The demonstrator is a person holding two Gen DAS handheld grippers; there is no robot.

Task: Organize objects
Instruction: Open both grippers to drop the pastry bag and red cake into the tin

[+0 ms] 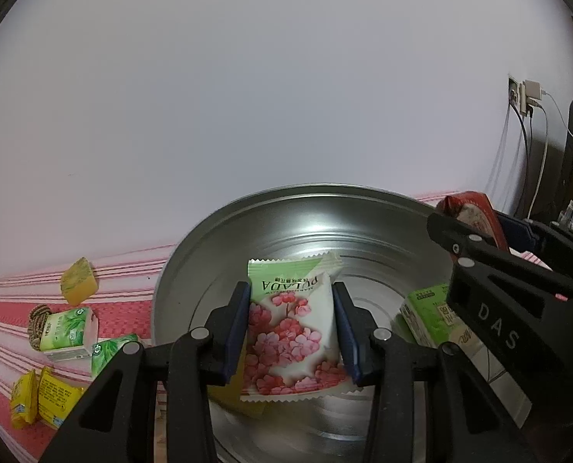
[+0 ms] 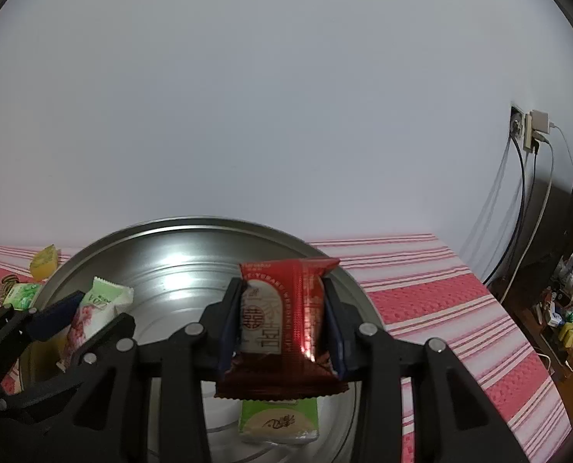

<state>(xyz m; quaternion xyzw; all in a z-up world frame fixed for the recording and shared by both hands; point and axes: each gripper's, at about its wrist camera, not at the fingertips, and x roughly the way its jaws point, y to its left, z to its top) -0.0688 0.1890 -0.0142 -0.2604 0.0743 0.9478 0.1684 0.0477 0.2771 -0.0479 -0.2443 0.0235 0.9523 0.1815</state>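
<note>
My left gripper point(image 1: 292, 324) is shut on a white and green packet with pink flowers point(image 1: 292, 332) and holds it above the big metal bowl point(image 1: 209, 239). The packet also shows in the right wrist view point(image 2: 93, 308). My right gripper point(image 2: 282, 324) is shut on a red foil packet point(image 2: 286, 320), also above the bowl point(image 2: 170, 262). The red packet shows at the right of the left wrist view point(image 1: 475, 212). A green and white packet point(image 2: 278, 420) lies in the bowl under the red one.
On the red and white striped cloth point(image 1: 0, 308) left of the bowl lie green tissue packs point(image 1: 66, 328), yellow packets point(image 1: 39, 397), a yellow sponge point(image 1: 78, 281) and a coiled rope piece point(image 1: 37, 324). A wall socket with cables point(image 2: 525, 131) and a cluttered side table point(image 2: 564, 316) are at the right.
</note>
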